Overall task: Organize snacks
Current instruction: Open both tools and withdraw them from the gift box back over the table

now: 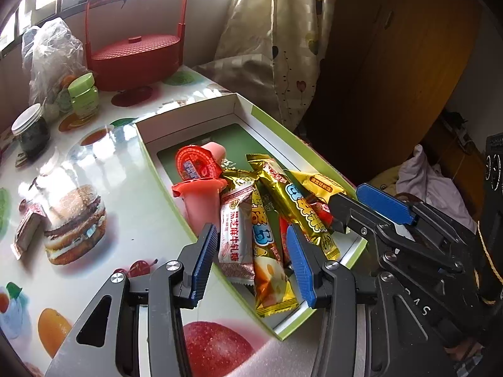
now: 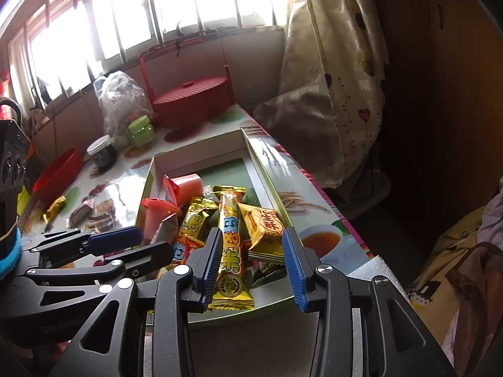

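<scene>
A green-rimmed cardboard box (image 1: 242,106) lies open on the table, also in the right wrist view (image 2: 261,169). It holds several snacks: red jelly cups (image 1: 196,163), a white nougat pack (image 1: 235,235), gold bars (image 1: 301,210) and a yellow peanut-crisp pack (image 2: 262,227). My left gripper (image 1: 251,251) is open and empty over the box's near end, fingers either side of the nougat pack. My right gripper (image 2: 251,257) is open and empty above the long gold bar (image 2: 231,248); it also shows in the left wrist view (image 1: 361,201). Loose wrapped snacks (image 2: 78,213) lie on the table at left.
A red lidded basket (image 1: 135,59) with a tall handle stands at the table's far end. A plastic bag (image 1: 50,53), green jars (image 1: 83,94) and a dark jar (image 1: 31,132) stand at the far left. A red bowl (image 2: 58,176) is left. Curtain (image 2: 330,78) and wardrobe are right.
</scene>
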